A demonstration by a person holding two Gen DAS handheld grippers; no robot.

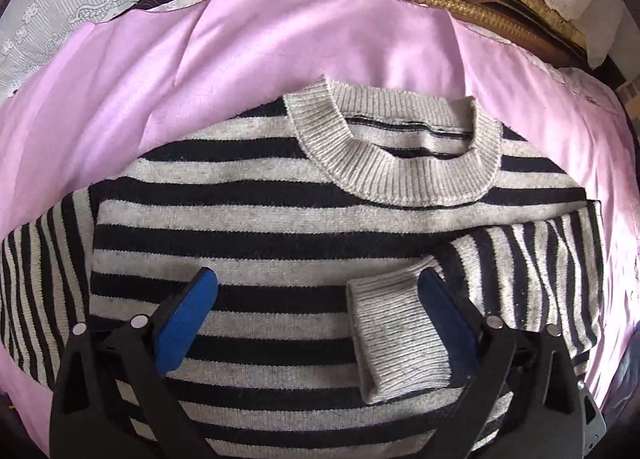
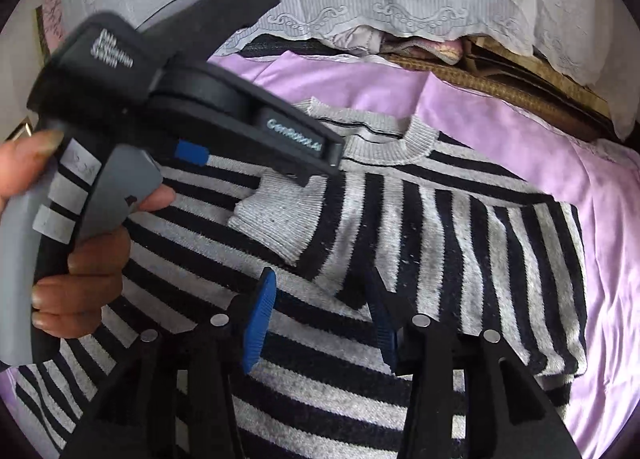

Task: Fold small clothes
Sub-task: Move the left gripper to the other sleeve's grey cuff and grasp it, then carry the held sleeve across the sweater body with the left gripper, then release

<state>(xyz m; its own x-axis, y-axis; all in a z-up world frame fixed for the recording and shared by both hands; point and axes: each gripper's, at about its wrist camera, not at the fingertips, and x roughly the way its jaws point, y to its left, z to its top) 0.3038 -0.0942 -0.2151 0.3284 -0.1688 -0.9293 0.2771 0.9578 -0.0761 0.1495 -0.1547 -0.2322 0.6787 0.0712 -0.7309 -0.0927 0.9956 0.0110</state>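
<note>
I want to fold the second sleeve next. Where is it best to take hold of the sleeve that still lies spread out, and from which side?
Probably grip the unfolded sleeve near its outer end, coming from the outer side with the left hand-held gripper, which is open. It lies flat beside the sweater body, so its edge is free. The other sleeve already lies across the chest, its cuff on the body.

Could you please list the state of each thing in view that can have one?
Striped sweater: lying flat, front up, neck away from the cameras.
Right sleeve: folded across the chest, grey cuff on the body.
Left sleeve: not yet folded in.
Left gripper: open, over the chest by the cuff.
Right gripper: open, holding nothing.
Purple sheet: spread, lightly creased.
</note>
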